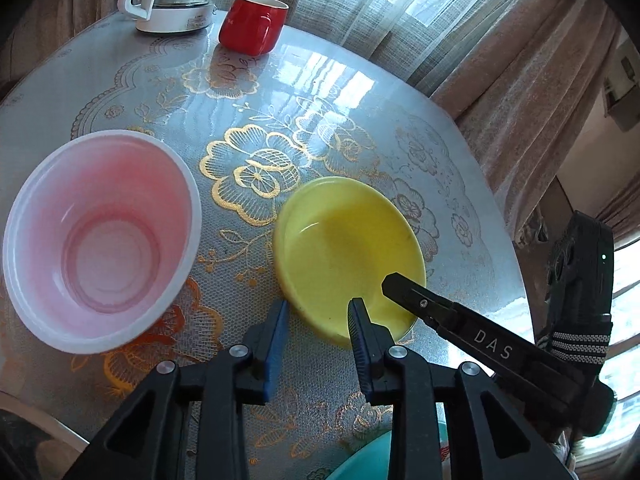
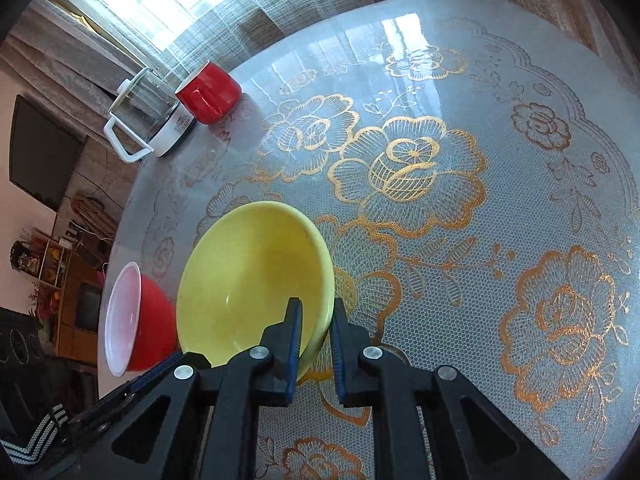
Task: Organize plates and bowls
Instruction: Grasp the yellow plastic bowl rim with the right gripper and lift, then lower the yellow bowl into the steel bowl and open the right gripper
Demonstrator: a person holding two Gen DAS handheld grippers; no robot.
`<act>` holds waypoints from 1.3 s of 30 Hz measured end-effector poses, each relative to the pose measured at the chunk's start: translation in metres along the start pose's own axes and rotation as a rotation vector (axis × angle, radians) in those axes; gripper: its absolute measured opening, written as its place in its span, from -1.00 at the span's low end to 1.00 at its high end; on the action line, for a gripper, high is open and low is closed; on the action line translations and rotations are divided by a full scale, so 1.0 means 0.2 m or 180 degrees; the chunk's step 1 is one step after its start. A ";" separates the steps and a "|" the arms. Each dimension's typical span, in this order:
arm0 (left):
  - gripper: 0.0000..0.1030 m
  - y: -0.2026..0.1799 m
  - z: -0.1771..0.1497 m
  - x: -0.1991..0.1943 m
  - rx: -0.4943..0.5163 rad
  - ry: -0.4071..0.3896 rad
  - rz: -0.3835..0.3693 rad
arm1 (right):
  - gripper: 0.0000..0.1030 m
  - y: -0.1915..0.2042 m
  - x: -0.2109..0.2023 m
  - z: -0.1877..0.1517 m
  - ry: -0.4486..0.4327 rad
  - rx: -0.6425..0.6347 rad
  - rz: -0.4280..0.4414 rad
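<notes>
A yellow plate [image 1: 344, 252] lies on the round table [image 1: 304, 92], right of a red bowl with a pink-white inside [image 1: 100, 236]. My left gripper [image 1: 318, 314] is open at the plate's near-left rim, one finger outside it and one over it, holding nothing. My right gripper [image 2: 316, 316] is shut on the yellow plate [image 2: 252, 280], its fingers astride the right rim; it also shows in the left wrist view [image 1: 416, 296] reaching in from the right. The red bowl [image 2: 132, 320] sits just beyond the plate in the right wrist view.
A red mug [image 1: 254, 24] and a white-based glass kettle [image 1: 168, 0] stand at the table's far side. A teal dish edge [image 1: 360, 460] shows below my left gripper. Curtains and a window lie behind the table. The table edge [image 1: 516, 264] runs close on the right.
</notes>
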State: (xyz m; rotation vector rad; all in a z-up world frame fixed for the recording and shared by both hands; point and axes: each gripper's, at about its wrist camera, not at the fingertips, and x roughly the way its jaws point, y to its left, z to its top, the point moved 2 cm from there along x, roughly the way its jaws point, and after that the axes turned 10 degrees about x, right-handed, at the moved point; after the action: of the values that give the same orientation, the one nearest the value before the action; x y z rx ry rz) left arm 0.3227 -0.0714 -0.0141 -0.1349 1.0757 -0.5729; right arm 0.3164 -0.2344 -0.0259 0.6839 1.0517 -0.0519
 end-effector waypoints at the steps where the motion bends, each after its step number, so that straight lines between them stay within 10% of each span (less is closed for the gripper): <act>1: -0.42 0.00 -0.01 0.00 0.0015 -0.0009 -0.0004 | -0.74 0.00 -0.01 -0.01 -0.0018 -0.0055 -0.0032; 20: -0.40 0.04 -0.38 -0.67 0.0034 -0.0672 0.0038 | -0.74 0.27 -0.42 -0.36 -0.0079 -0.0626 0.0575; 39: -0.40 0.55 -0.89 -0.90 -0.0501 -0.0692 0.0511 | -0.73 0.68 -0.16 -0.93 0.0584 -0.1417 0.0564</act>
State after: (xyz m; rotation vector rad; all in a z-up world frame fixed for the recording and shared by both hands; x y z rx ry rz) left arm 0.1479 0.1426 0.0016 -0.2406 0.9094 -0.3206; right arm 0.2021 -0.0349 0.0097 0.3773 1.1252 0.3950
